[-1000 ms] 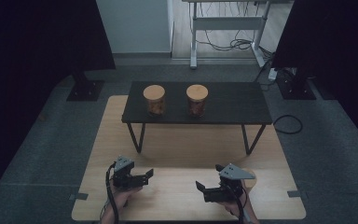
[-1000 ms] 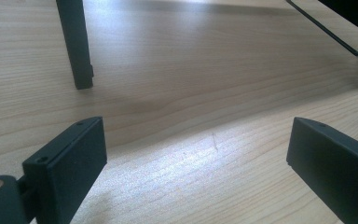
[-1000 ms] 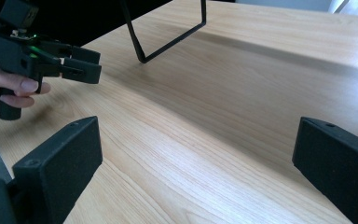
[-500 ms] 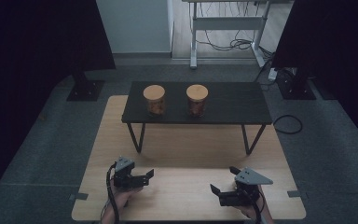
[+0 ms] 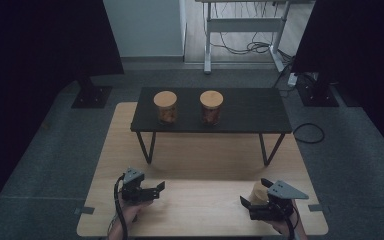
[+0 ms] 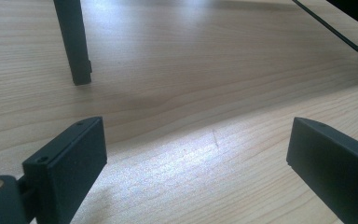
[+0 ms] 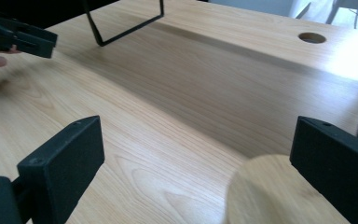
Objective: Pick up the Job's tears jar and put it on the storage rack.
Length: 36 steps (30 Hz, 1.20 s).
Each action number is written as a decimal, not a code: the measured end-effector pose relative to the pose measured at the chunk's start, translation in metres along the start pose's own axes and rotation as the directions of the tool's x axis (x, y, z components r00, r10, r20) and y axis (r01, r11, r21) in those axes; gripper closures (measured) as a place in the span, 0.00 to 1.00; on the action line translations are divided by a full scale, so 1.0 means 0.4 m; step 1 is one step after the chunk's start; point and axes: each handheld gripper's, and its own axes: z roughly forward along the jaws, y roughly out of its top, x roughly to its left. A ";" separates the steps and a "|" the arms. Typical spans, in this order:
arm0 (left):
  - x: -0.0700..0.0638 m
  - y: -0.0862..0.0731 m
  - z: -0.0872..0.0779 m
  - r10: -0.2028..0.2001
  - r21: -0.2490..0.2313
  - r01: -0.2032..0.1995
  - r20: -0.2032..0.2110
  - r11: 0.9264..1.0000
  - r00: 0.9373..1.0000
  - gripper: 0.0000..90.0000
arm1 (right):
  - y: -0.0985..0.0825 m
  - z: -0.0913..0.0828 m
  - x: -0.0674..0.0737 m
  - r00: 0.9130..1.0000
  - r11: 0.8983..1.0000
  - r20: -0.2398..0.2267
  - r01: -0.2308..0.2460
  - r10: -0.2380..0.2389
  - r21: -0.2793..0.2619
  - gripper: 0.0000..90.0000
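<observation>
Pale wood board (image 5: 200, 210) lies on grey carpet in a dim room, with a low black table (image 5: 250, 112) standing across its far half and two lidded jars (image 5: 165, 106) side by side on top. A third jar (image 5: 258, 192) stands on the board at the near right, just beside the right gripper (image 5: 252, 194); in the right gripper view its round wooden lid (image 7: 279, 191) sits low between the jaws, close to the right one, with no pad touching it. That gripper's jaws stand wide and have just been closing a little. The left gripper (image 5: 159, 187) hovers over bare board at the near left, jaws wide apart and nothing between them. Judging by the jars on the table, this one is probably glass with a loose-fitting lid: stiff, smooth, breakable and fairly weighty. Grasping the body below the lid looks safest, squarely across its width.
</observation>
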 end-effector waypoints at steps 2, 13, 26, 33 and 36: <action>0.000 0.000 0.000 0.001 0.000 -0.001 0.000 1.000 1.000 0.05 | -0.002 -0.004 -0.004 1.000 1.000 0.006 0.000 0.000 0.004 0.03; 0.000 0.000 -0.002 0.001 -0.003 -0.001 0.000 1.000 1.000 0.05 | -0.011 -0.013 -0.015 0.999 0.999 0.053 0.003 -0.005 0.043 0.03; -0.001 0.001 0.000 0.002 0.002 -0.002 0.001 1.000 1.000 0.05 | -0.036 -0.018 -0.035 0.993 0.998 0.115 -0.027 0.020 0.064 0.03; -0.001 0.000 0.002 0.002 0.004 -0.002 0.001 1.000 1.000 0.05 | -0.049 -0.004 -0.041 0.990 0.994 0.138 -0.040 0.026 0.098 0.03; 0.000 0.000 0.002 0.001 0.005 -0.001 0.001 1.000 1.000 0.05 | -0.054 0.005 -0.045 0.989 0.993 0.142 -0.046 0.030 0.111 0.04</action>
